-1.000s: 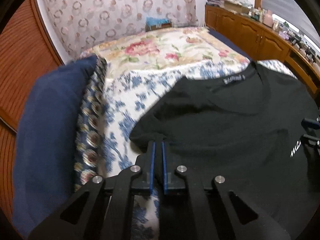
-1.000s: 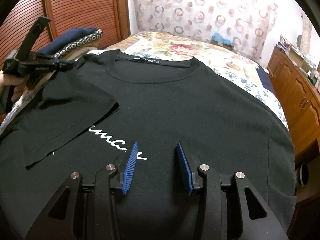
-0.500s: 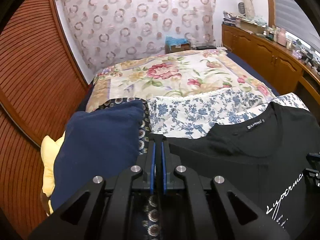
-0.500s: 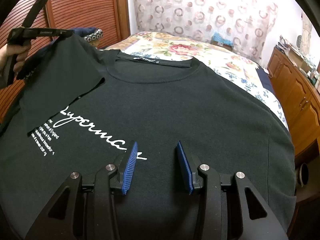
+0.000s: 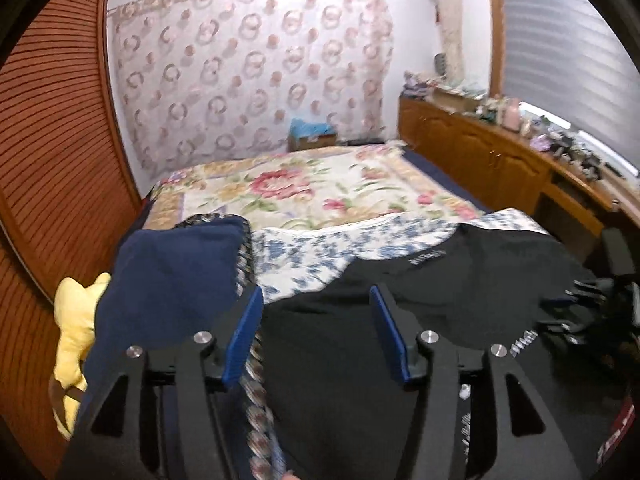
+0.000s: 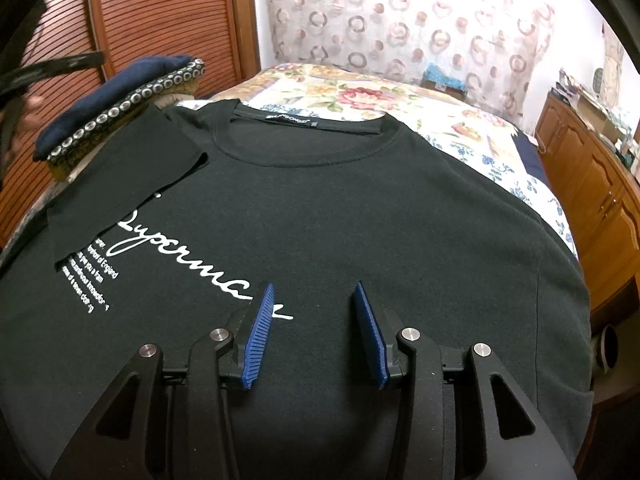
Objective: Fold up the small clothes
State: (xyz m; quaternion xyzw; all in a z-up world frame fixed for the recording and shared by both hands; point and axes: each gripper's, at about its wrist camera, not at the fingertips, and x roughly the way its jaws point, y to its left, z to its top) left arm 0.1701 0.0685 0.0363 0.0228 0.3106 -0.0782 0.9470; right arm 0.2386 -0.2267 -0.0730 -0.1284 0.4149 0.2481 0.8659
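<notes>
A black T-shirt [image 6: 340,208] with white script lettering lies face up on the bed, collar toward the far end. Its left sleeve [image 6: 132,184] is folded inward over the chest, covering the start of the lettering. My right gripper [image 6: 314,332] is open and empty, hovering over the shirt's lower middle. My left gripper [image 5: 316,332] is open and empty above the shirt's left edge [image 5: 332,352]. The right gripper also shows in the left wrist view [image 5: 580,312], at the far right.
A navy pillow [image 5: 168,280] with a patterned trim and a yellow soft toy [image 5: 76,320] lie left of the shirt. A floral bedspread [image 5: 304,196] covers the far bed. Wooden cabinets [image 6: 592,184] stand on the right, a slatted wooden wall [image 6: 160,20] on the left.
My left gripper carried the sleeve, lifted it, then opened and released it. The sleeve now lies folded on the chest. The right gripper stayed still and open.
</notes>
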